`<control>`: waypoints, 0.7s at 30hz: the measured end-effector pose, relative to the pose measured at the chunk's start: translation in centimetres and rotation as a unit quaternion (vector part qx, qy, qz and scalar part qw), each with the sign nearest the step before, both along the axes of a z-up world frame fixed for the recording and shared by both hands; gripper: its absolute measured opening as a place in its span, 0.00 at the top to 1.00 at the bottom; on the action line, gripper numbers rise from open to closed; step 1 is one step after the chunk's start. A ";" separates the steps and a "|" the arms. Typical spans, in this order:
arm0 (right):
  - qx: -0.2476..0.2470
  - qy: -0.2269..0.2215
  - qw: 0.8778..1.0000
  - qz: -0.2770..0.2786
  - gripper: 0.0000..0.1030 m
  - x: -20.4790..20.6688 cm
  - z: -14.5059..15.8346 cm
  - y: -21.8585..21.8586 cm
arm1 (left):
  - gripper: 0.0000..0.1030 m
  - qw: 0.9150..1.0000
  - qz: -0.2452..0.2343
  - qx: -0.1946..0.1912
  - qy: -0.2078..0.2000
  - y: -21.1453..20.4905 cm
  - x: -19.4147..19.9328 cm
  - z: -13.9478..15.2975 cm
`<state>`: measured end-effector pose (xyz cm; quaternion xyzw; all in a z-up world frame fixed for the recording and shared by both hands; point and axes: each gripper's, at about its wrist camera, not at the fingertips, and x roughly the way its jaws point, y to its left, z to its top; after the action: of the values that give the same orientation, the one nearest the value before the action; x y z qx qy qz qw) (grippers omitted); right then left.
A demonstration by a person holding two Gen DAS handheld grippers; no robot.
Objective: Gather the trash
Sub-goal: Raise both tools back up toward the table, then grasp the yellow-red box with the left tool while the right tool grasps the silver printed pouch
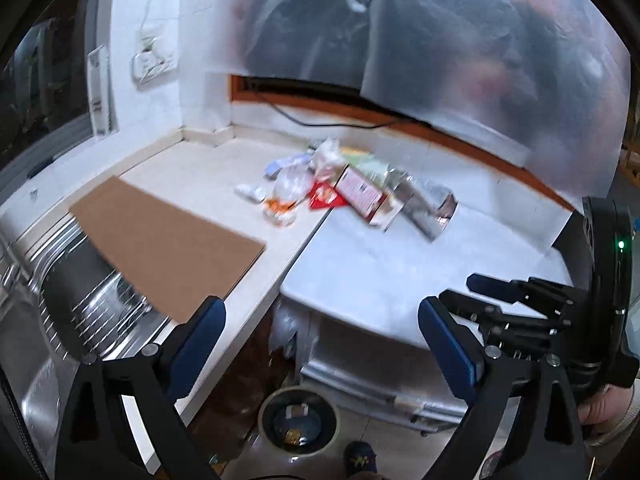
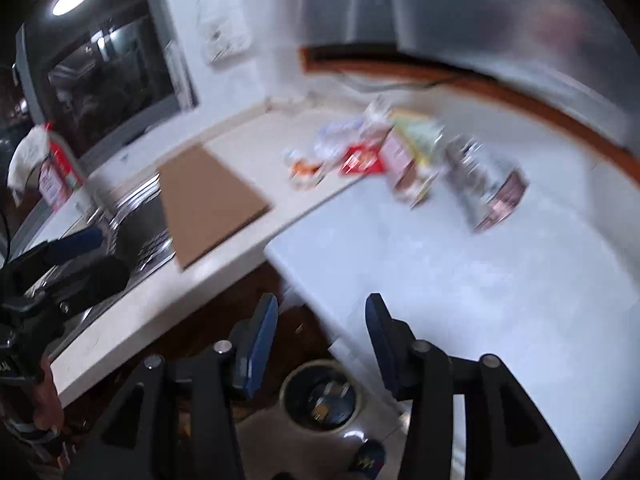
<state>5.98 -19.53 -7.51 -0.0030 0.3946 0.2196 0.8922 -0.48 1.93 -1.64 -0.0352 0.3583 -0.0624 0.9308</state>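
A heap of trash lies at the back of the counter: a silver foil bag [image 1: 426, 206] [image 2: 486, 184], a pink carton [image 1: 362, 196] [image 2: 408, 170], a red wrapper [image 1: 324, 196] [image 2: 360, 162] and clear plastic bags [image 1: 290, 190] [image 2: 308, 164]. A round bin [image 1: 298, 420] [image 2: 320, 398] stands on the floor below the counter edge, with some scraps inside. My left gripper [image 1: 322, 320] is open and empty, held out over the gap above the bin. My right gripper [image 2: 322, 318] is open and empty, also above the bin, well short of the trash. The right view is blurred.
A brown cardboard sheet [image 1: 168, 240] [image 2: 208, 204] lies partly over the steel sink [image 1: 80, 304] [image 2: 140, 224] at the left. A white table top [image 1: 400, 272] [image 2: 460, 280] adjoins the counter. A spray can [image 2: 56, 176] stands by the window. A translucent sheet [image 1: 480, 60] hangs behind.
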 end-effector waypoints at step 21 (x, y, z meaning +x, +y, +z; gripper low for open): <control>0.021 0.059 0.993 -0.104 0.55 22.9 -2.7 -13.9 | 0.07 0.998 0.012 0.011 0.056 -9.8 23.7 -4.7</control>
<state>28.89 -33.45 -10.22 0.0700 0.4403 0.1336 0.8851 23.21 -7.87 -6.29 -0.0331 0.4100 -0.0452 0.9104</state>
